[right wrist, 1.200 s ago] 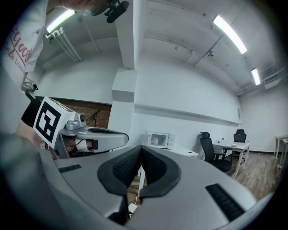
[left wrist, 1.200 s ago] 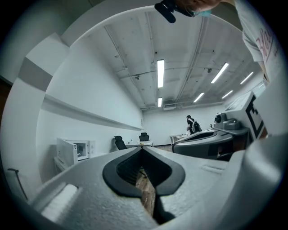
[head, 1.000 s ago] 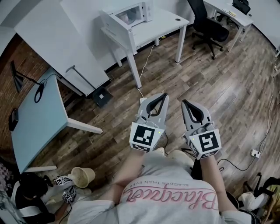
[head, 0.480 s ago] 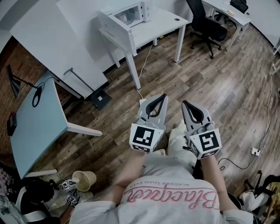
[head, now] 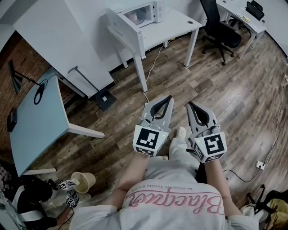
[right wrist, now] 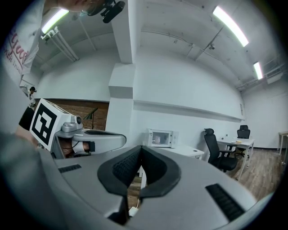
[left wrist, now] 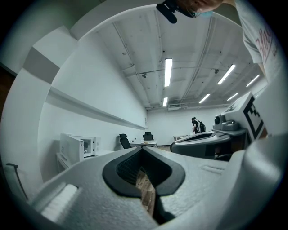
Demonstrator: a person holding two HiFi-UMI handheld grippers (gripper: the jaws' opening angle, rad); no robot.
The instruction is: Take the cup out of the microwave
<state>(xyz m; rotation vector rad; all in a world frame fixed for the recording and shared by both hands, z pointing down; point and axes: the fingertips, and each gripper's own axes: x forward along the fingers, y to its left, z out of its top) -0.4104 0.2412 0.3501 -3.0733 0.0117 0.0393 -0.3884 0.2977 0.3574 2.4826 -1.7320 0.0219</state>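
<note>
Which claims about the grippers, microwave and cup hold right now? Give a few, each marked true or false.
1. The white box-shaped microwave has its door open. True.
2. The left gripper grips the pale cup. False: its jaws are shut on nothing, and the cup sits inside the microwave.
3. Both grippers are over the brown wooden plank floor. True.
4. The microwave stands on the floor. False: it stands on the white rectangular table.
5. The right gripper is shut and empty. True.

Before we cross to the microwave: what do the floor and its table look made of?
Floor: wood or wood-look planks, matte brown, showing grain and plank seams. Table: smooth white top, probably laminate; slim square white legs, likely painted metal.
</note>
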